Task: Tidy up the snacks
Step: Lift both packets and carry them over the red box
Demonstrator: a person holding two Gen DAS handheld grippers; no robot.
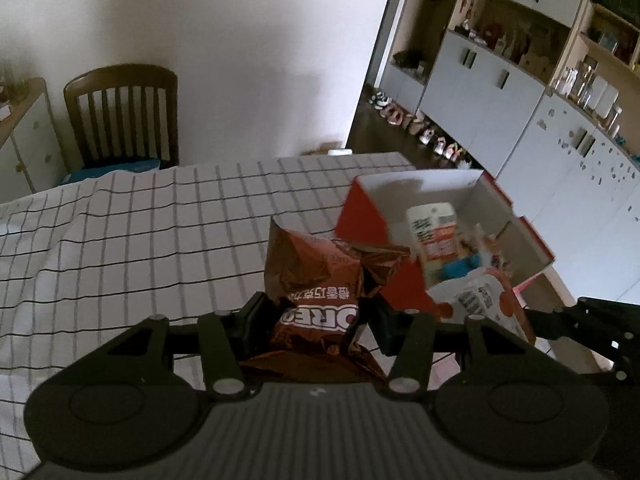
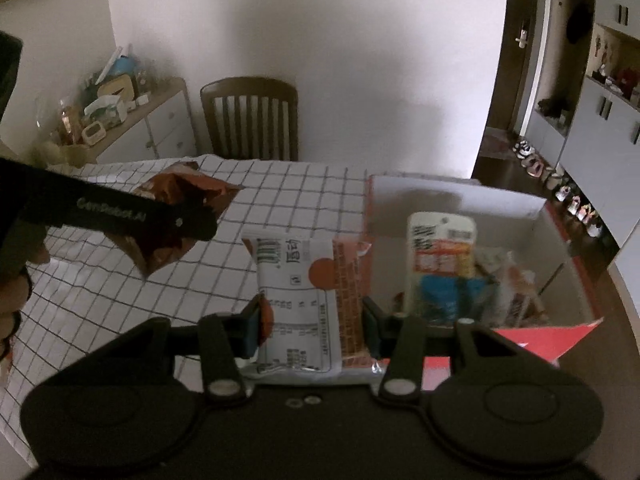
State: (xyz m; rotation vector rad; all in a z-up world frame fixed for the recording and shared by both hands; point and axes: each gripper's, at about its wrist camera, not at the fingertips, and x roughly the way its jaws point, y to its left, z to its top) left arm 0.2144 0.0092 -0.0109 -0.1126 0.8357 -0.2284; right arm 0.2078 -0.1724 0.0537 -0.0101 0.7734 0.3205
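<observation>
Table (image 1: 140, 220) under white grid cloth; white wall behind, wooden chair (image 1: 120, 116) at 11 o'clock, grey cabinets (image 1: 480, 84) at 2 o'clock. Red box (image 2: 460, 196) open on table, packets inside. Left gripper (image 1: 316, 320) clenched on brown Oreo bag (image 1: 316, 276), held above cloth, long axis away from camera, print upside down. Right gripper (image 2: 312, 320) clamps white-orange packet (image 2: 304, 292), long axis pointing 12 o'clock, beside box's left wall.

Matte black two-finger grippers

Left gripper (image 1: 316, 322): silver pivot screws behind the fingers; right gripper (image 2: 312, 326): blue-faced pads (image 2: 253, 330).
</observation>
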